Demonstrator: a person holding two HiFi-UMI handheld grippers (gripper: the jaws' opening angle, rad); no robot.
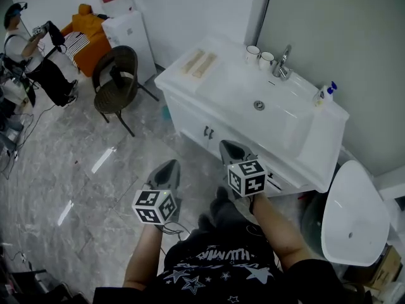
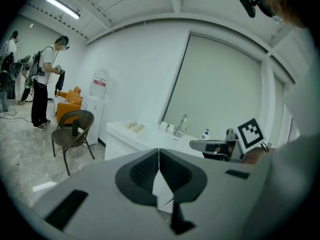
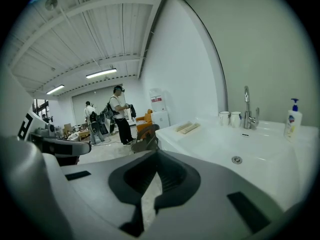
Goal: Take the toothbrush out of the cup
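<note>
Two white cups (image 1: 252, 54) (image 1: 266, 59) stand at the back of the white vanity (image 1: 190, 84), just left of the faucet (image 1: 281, 65). No toothbrush can be made out in them at this distance. The right gripper view shows the same cups (image 3: 224, 118) beside the faucet (image 3: 247, 109). My left gripper (image 1: 169, 164) hangs over the floor in front of the vanity, jaws shut and empty. My right gripper (image 1: 229, 145) is at the cabinet front, short of the basin (image 1: 259, 105), also shut with nothing in it. Both are far from the cups.
Two beige rolls (image 1: 199, 63) lie on the counter's left end and a soap bottle (image 1: 324, 94) stands at its right. A toilet (image 1: 353, 214) sits to the right, a brown chair (image 1: 117, 78) to the left. A person (image 1: 25, 49) stands far left.
</note>
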